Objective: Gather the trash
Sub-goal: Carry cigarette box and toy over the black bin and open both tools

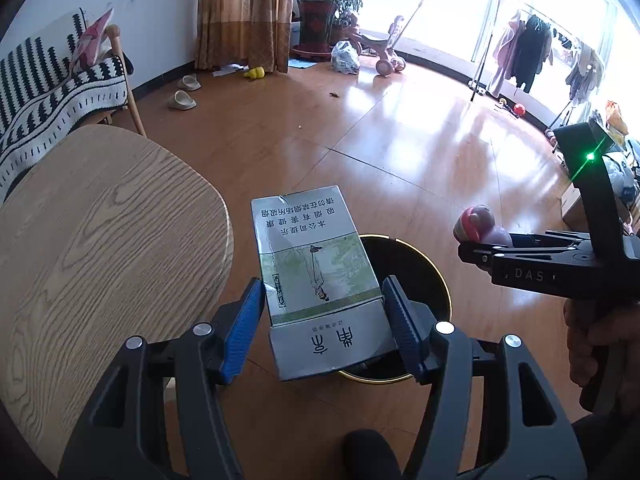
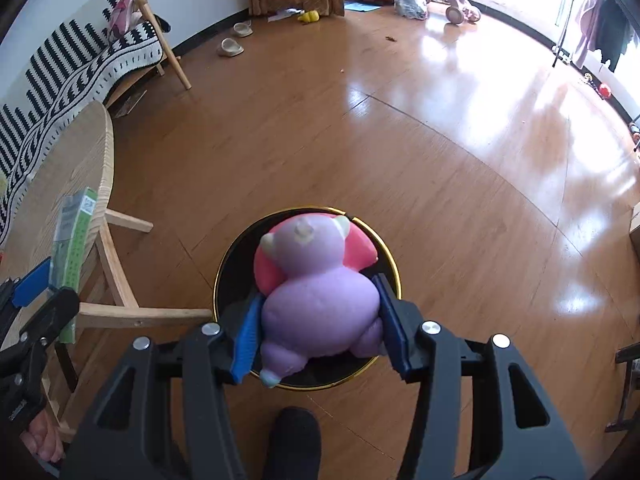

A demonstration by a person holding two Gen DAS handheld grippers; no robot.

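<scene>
Gripping flat glossy carton [image 1: 320, 276], squashy rounded toy [image 2: 320, 300] over round bin [image 2: 224, 272].

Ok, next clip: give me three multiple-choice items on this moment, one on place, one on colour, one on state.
1. Where is the purple toy?
A. above the bin
B. on the table
C. on the sofa

2. What colour is the rim of the bin?
A. red
B. gold
C. white

3. How is the cigarette box?
A. lying on the floor
B. dropped in the bin
C. clamped in the left gripper

Answers: 1 A, the right gripper holds it over the bin's mouth; 2 B, a gold ring edges the black bin; 3 C, blue pads press both its sides.
</scene>
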